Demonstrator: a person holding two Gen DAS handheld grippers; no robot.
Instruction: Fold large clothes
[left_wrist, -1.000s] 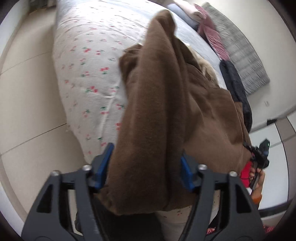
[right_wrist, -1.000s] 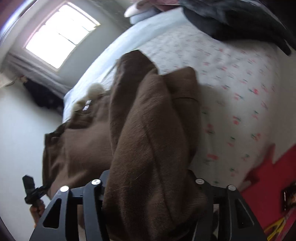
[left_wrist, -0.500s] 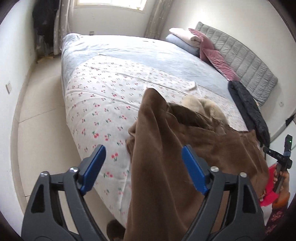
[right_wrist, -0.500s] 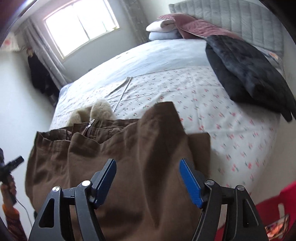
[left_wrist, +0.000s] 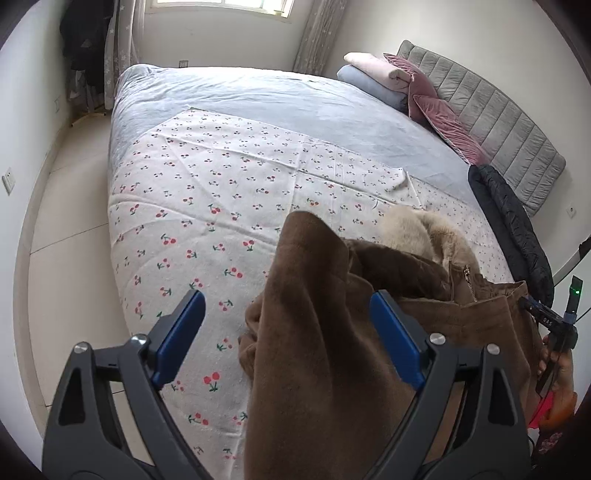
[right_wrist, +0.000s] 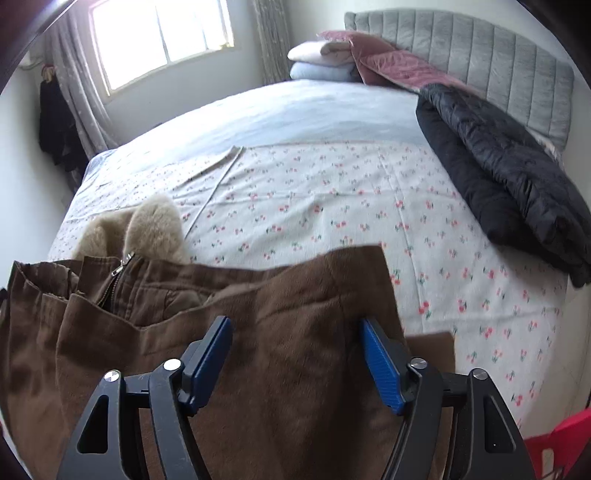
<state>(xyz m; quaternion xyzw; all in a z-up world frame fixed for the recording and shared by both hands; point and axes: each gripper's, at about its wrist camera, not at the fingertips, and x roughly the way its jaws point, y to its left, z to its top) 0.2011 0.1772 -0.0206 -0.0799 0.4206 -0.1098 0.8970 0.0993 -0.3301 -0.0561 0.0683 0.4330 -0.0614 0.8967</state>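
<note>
No readable writing is seen; the left tool (left_wrist: 286, 341) is opening, the right tool (right_wrist: 297, 360) closing, brown coat (left_wrist: 325, 369) unclamped between both.

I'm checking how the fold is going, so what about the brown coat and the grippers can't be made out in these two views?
- Brown coat, left wrist view: its lower part runs off the bottom edge.
- Coat, right wrist view: its hem is cut off below; fabric is motion-blurred.
- Right gripper: jaws closing over fabric; pad contact unclear.
- Left gripper: jaws opening; right pad's contact with coat unclear.
</note>
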